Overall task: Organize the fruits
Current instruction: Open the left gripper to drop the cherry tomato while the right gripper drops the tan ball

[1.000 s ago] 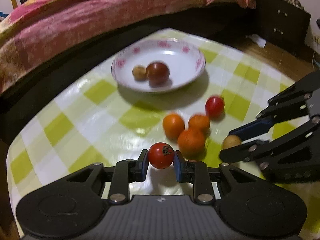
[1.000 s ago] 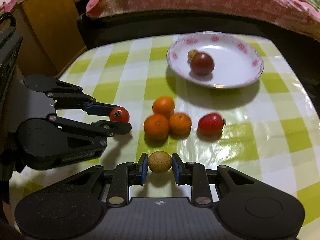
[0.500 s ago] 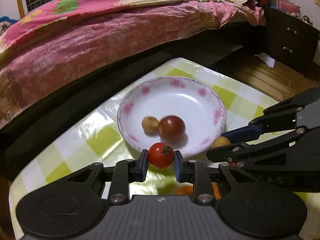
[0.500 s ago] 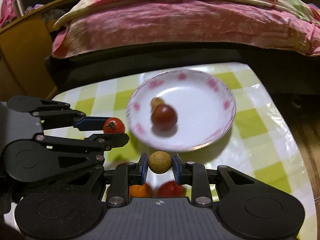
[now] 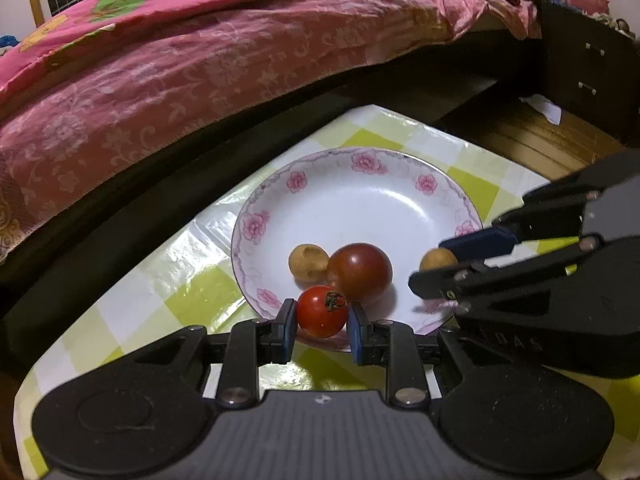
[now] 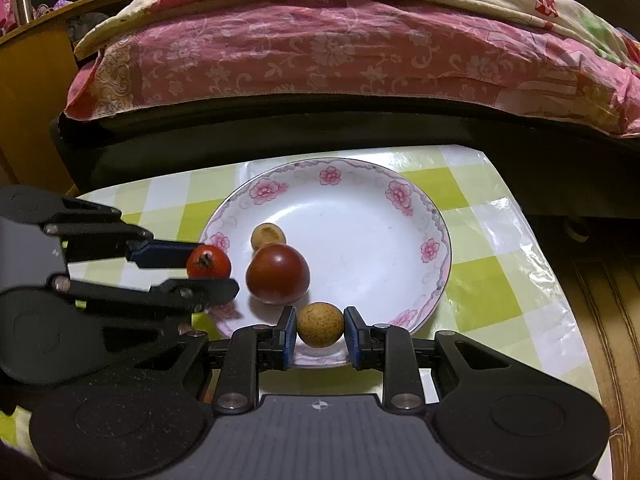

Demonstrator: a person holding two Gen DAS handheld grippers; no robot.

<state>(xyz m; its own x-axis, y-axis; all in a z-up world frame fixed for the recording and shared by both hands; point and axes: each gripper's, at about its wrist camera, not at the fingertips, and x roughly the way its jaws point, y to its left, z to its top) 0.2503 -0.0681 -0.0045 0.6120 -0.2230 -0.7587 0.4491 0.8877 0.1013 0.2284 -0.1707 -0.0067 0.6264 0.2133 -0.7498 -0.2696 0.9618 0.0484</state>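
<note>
White plate [image 5: 400, 204] rim under held fruit

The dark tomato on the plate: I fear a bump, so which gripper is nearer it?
Left. The left gripper sits just beside the dark tomato; the right gripper holds off nearer the rim.

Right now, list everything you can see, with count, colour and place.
plate: one, white with pink flowers, on the table
dark tomato: one, dark red, in the plate
tan fruit: one, in the plate beside the dark tomato
table: one, green and white checked cover
bed: one, pink floral quilt, behind the table
left gripper: shut on a small red tomato
right gripper: shut on a round tan fruit
</note>
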